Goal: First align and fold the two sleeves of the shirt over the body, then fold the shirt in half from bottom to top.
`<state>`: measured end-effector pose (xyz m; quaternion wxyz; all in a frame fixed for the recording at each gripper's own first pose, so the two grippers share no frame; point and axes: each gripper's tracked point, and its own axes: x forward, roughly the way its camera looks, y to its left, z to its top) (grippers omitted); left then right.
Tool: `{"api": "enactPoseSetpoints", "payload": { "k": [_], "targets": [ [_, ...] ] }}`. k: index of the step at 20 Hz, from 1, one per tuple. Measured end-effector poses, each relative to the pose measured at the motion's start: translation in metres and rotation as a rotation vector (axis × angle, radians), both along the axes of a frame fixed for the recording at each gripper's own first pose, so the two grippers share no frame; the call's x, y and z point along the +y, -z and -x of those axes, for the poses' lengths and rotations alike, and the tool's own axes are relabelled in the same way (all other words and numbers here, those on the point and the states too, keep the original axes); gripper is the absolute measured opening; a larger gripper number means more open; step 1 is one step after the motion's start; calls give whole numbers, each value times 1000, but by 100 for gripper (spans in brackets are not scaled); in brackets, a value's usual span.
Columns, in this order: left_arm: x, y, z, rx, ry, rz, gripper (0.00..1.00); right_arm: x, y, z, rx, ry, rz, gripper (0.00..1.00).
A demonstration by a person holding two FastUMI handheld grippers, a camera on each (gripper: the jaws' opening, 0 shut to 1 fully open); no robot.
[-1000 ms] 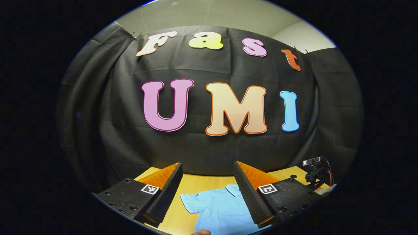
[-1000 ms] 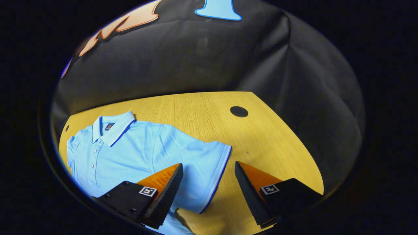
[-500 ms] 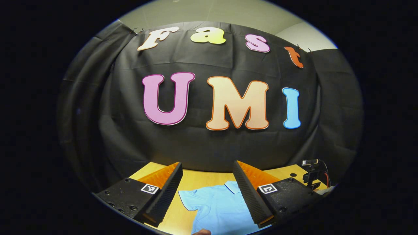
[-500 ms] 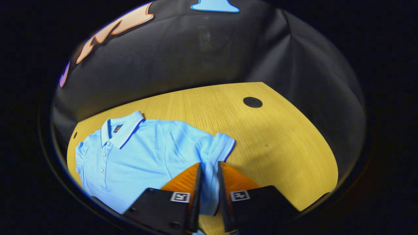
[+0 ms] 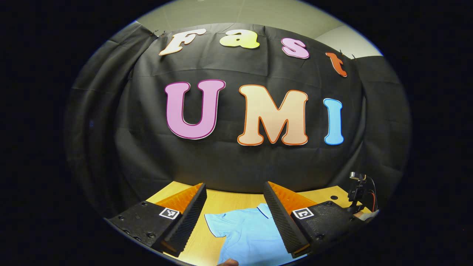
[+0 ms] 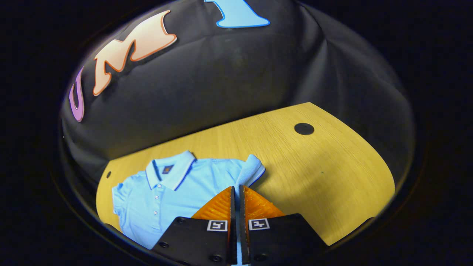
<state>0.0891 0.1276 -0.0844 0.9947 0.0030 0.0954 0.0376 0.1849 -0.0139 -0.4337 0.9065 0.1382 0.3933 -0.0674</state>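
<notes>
1. Progress: the light blue polo shirt lies face up on the wooden table, collar toward the black booth wall, buttons showing. Neither sleeve looks laid over the body yet and the bottom-to-top fold is not begun, so I judge the task to be at its first step.
2. Left side: in the left gripper view the left gripper hovers above the near table edge with its jaws wide apart and nothing between them. The shirt's left-hand sleeve lies flat and spread, untouched.
3. Right side: the right gripper has its jaws drawn narrow, nearly together, on the edge of the right-hand sleeve, which is bunched and lifted off the table. A strip of blue cloth shows in the slit between the fingers, so I take it as gripped.
4. Left to do: lay this sleeve across the chest, fold the other sleeve, then fold the hem up.
5. Surroundings: a round black cap sits in the tabletop well apart from the shirt. A small camera on a stand stands at the table's far right corner. Neither seems to block the fold.
</notes>
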Motion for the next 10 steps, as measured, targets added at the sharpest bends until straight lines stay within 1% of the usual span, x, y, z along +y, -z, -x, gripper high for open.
{"api": "enactPoseSetpoints", "payload": {
  "k": [2,5,8,10],
  "targets": [
    [-2,5,0,10,4,12,95,21,-7,-4,-19,-17,-55,6],
    [3,11,-1,25,1,24,94,57,-6,-1,-24,-74,-111,6],
    [11,18,-2,43,-12,31,95,87,3,5,-1,-130,-142,6],
    [15,25,-2,61,-21,37,95,99,12,13,26,-151,-147,6]
  ]
}}
